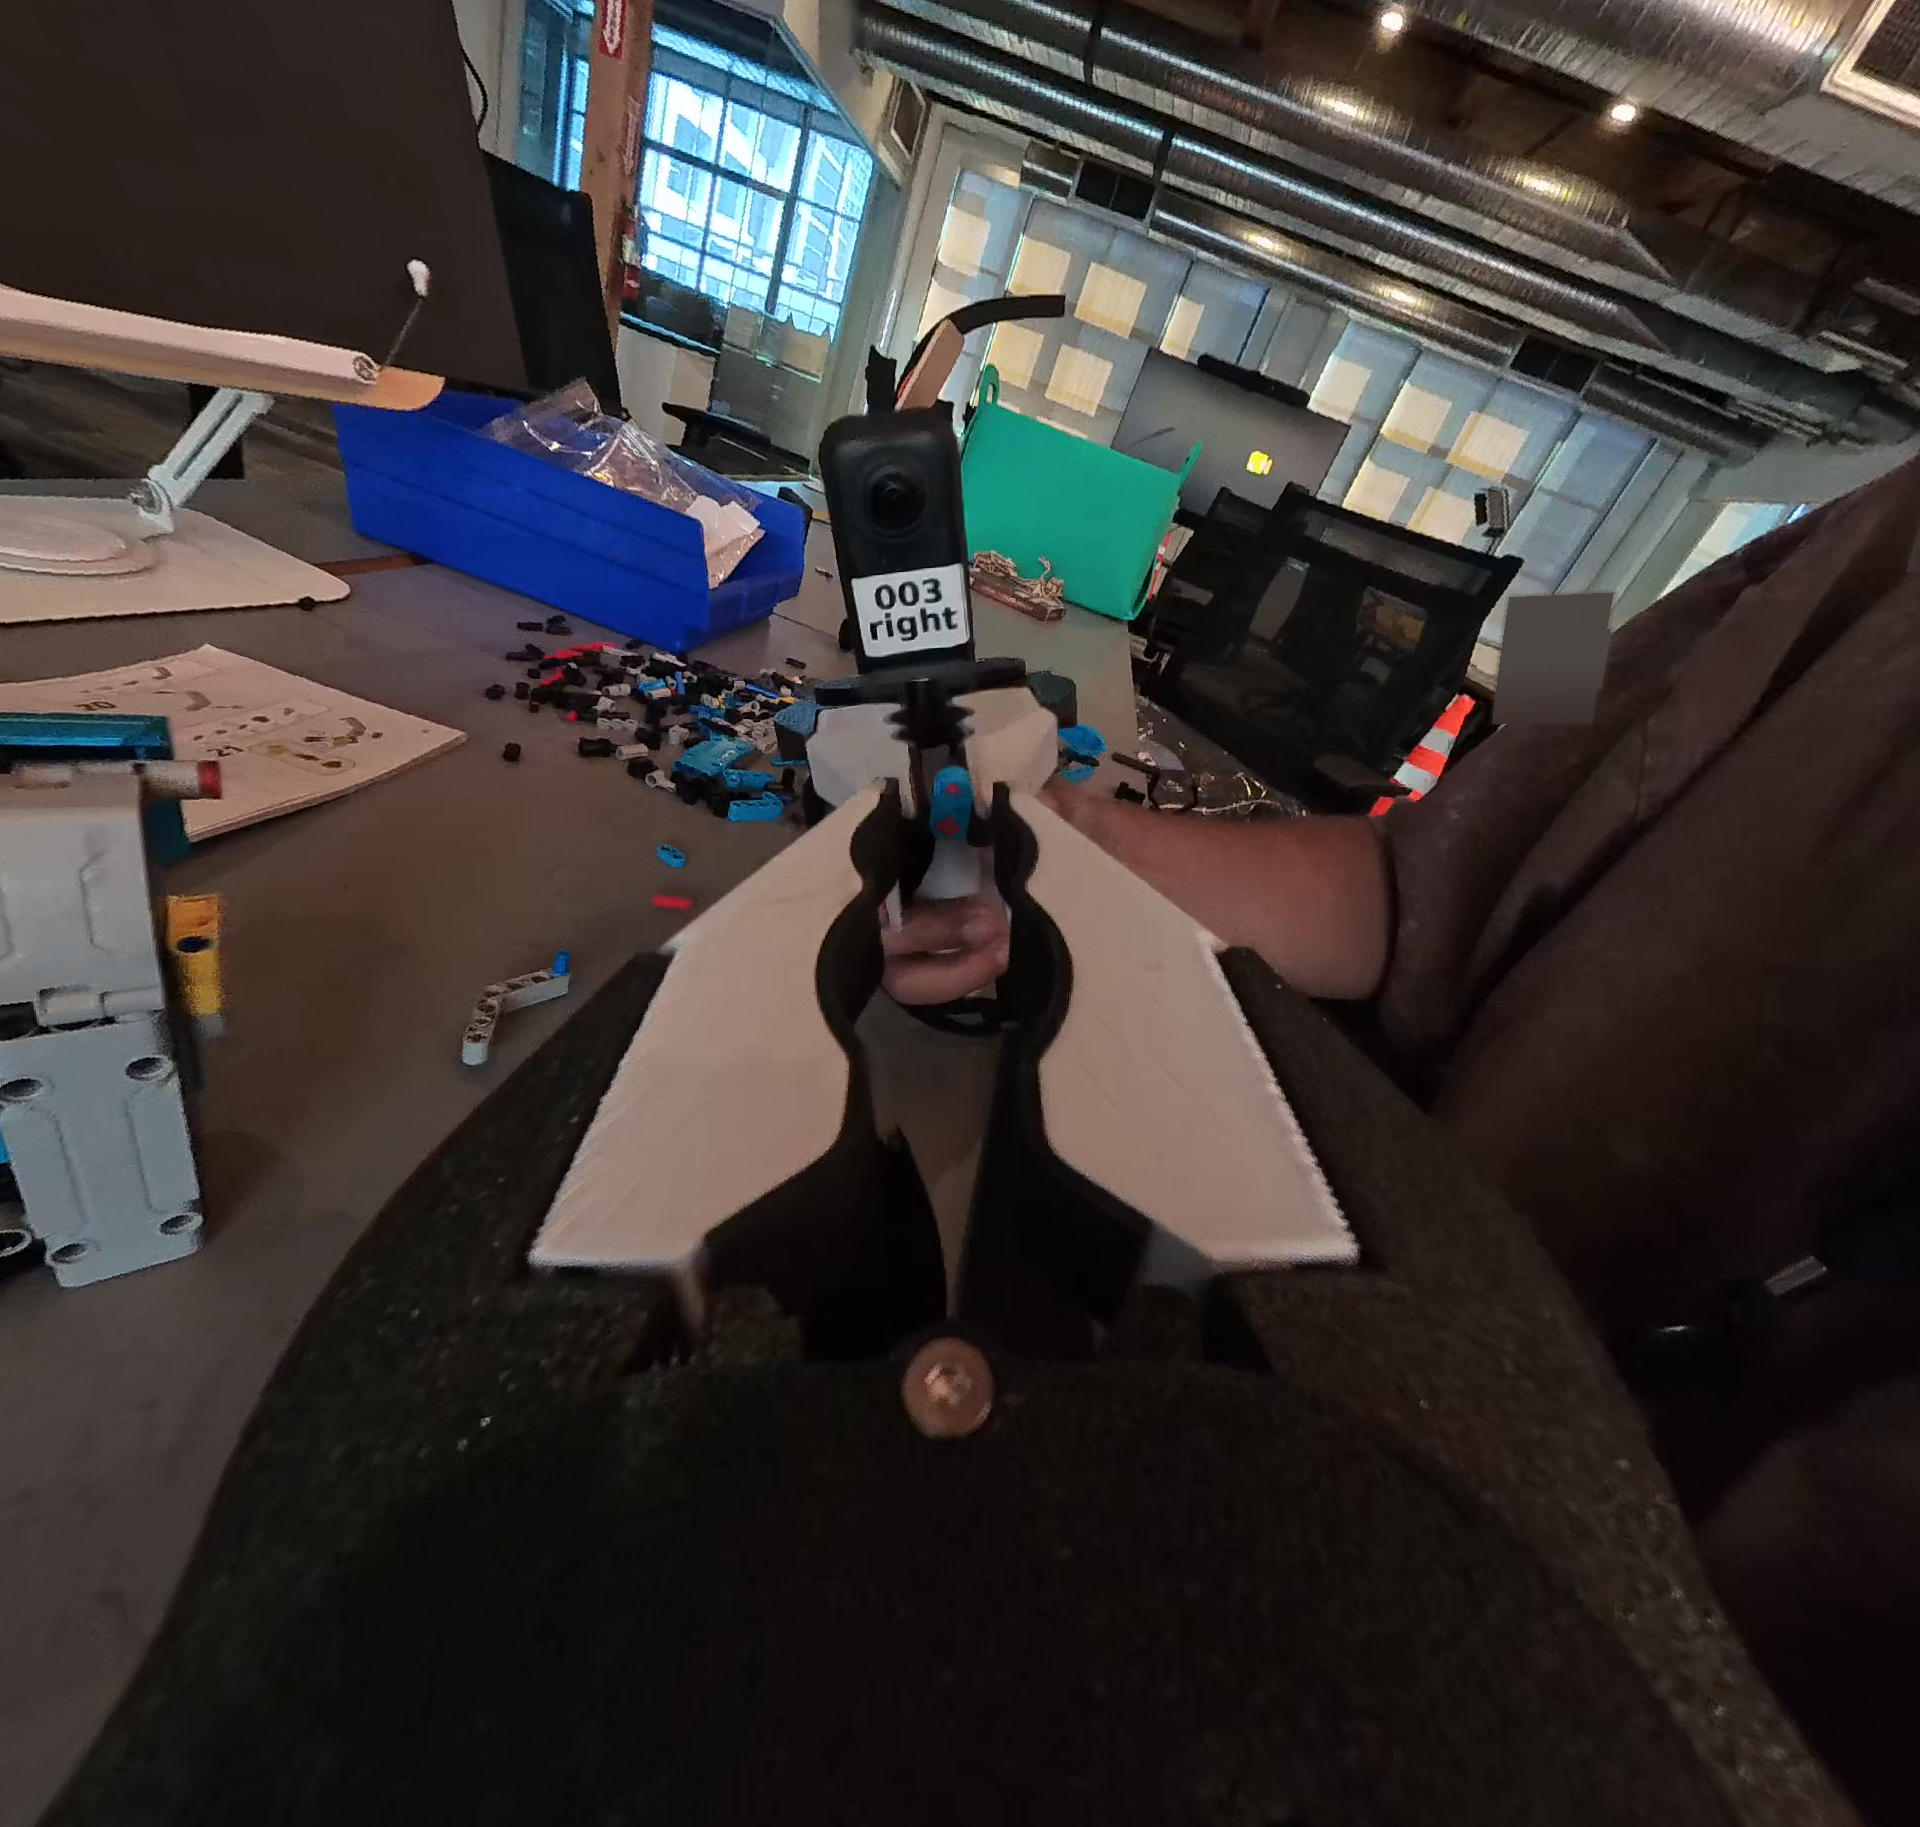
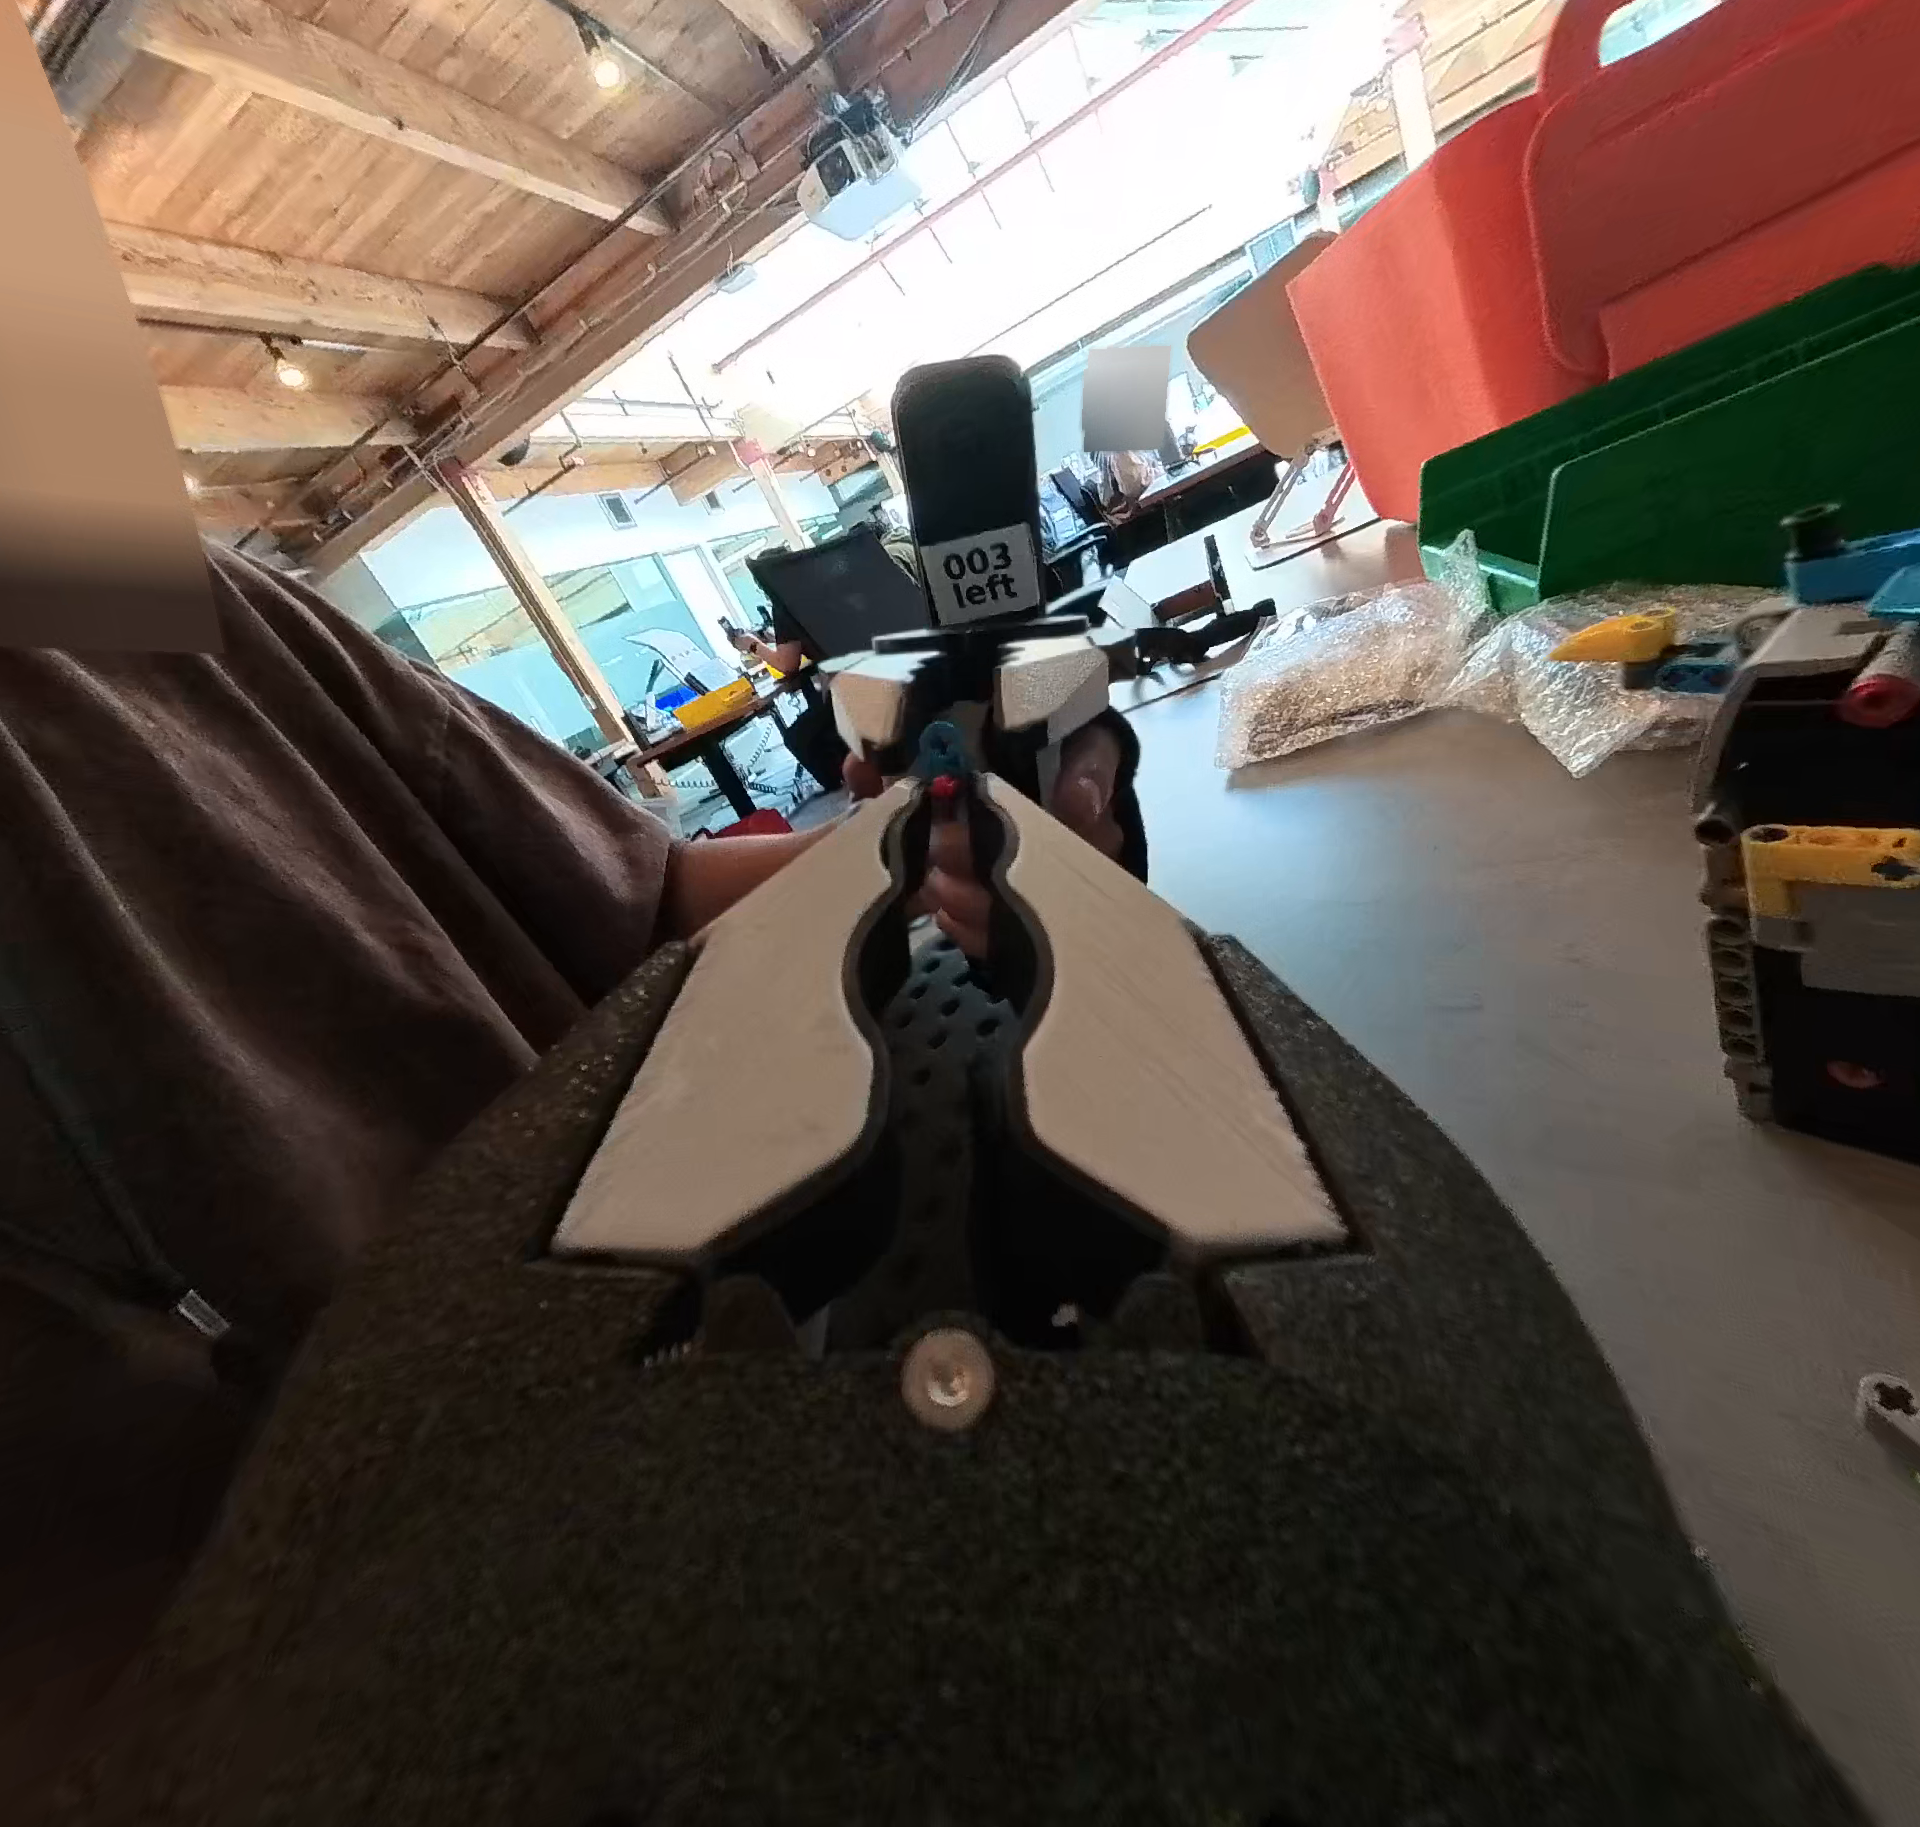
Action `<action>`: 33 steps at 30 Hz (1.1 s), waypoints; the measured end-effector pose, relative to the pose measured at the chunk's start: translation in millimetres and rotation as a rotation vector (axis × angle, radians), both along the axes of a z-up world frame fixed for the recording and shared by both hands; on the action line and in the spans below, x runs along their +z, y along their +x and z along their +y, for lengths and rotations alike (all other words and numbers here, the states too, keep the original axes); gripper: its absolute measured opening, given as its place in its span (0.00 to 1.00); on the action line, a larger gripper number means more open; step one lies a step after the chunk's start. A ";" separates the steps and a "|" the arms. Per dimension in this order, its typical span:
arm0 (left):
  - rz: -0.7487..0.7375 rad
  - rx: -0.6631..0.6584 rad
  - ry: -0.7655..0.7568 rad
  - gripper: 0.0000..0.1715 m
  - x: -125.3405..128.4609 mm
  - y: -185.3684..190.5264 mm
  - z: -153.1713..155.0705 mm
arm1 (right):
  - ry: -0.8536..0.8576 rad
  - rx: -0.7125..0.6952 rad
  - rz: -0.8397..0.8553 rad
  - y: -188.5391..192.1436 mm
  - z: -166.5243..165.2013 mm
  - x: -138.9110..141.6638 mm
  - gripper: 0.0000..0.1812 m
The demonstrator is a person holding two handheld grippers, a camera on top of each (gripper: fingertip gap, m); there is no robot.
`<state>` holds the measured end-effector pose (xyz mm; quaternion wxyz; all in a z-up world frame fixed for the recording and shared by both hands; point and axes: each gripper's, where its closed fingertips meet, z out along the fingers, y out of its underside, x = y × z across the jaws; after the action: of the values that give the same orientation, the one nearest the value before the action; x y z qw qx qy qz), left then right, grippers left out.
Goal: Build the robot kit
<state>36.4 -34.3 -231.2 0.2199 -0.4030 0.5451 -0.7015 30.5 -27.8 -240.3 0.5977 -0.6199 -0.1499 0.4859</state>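
My left gripper (image 1: pixel 940 798) and my right gripper (image 2: pixel 948 790) point at each other, tip to tip, above the grey table (image 1: pixel 364 946). Between the tips is a small blue piece with red pins (image 1: pixel 951 809), also in the right wrist view (image 2: pixel 943 747). Both pairs of jaws stand nearly together around it, one from each end. The right gripper (image 1: pixel 925 738) shows head-on in the left wrist view, and the left gripper (image 2: pixel 966 707) in the right wrist view. A hand (image 1: pixel 940 951) holds each grip.
A grey, blue and yellow brick model (image 1: pixel 94 998) (image 2: pixel 1818 894) stands beside the grippers. On the table lie a pile of small pieces (image 1: pixel 644 717), a bent grey beam (image 1: pixel 514 1008), a booklet (image 1: pixel 260 728), a blue bin (image 1: pixel 561 520), plastic bags (image 2: pixel 1351 665) and a green bin (image 2: pixel 1662 489). My two grippers' fingertips are within a few centimetres of each other. Both grippers' tips are roughly 20 cm from the bent grey beam (image 1: pixel 514 1008).
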 end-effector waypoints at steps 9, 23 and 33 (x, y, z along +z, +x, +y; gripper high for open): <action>-0.011 -0.024 -0.028 0.04 2.4 -0.2 -6.6 | -0.020 0.034 0.029 -5.0 -2.3 0.6 0.04; -0.021 0.020 0.057 0.04 -8.2 3.5 -1.3 | -0.017 -0.061 -0.120 0.3 3.2 -10.3 0.04; -0.068 0.032 0.127 0.04 -1.6 0.6 -5.9 | -0.024 0.003 -0.050 -4.5 -2.4 -3.0 0.04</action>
<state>37.0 -40.2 -232.8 0.2744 -0.3731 0.5740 -0.6752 26.0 -30.3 -243.2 0.5856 -0.6385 -0.1600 0.4731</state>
